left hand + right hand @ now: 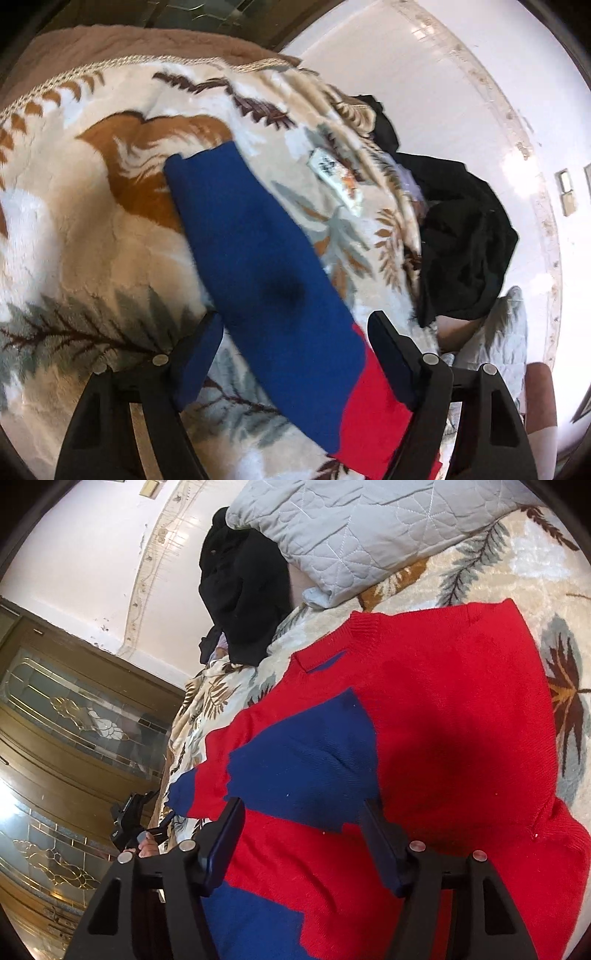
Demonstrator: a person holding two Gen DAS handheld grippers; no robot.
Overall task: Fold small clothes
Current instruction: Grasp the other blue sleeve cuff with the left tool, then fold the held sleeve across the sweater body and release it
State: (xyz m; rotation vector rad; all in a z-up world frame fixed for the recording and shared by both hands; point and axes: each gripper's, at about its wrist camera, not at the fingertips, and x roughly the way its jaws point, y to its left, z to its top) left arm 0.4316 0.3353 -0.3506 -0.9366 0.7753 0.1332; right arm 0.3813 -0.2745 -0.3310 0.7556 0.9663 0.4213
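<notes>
Red and blue knit sweater (443,709) lies flat on the patterned plush blanket (92,229) covering the bed. Body mostly red with blue blocks; ribbed collar (362,627) points toward the pillow end. 1 blue sleeve (251,258) stretches out straight over the blanket in the left wrist view, cuff end far from the camera, red shoulder part near the bottom edge.

Left tool (295,328) hangs above the sleeve, jaws spread wide, 1 finger on each side of the blue fabric; nothing pinched between them. Contact with the cloth cannot be told.

Right tool (303,812) sits over the sweater's body, jaws also spread wide, straddling a blue patch (306,764) with red around it. Nothing gripped. Dark shadow falls on the red knit just right of it.

In the right wrist view the other tool's black body (127,821) and the person's hand (147,847) show at the bed's edge, left of the sweater.

Black garment pile (465,236) lies crumpled near the blanket's far edge, apart from the sweater. Pale quilted pillow (351,531) rests beside that pile, just beyond the collar. Small white label (334,177) sits on the blanket near the sleeve. Wooden doors with leaded glass (66,716) and a white wall (424,74) stand behind.
</notes>
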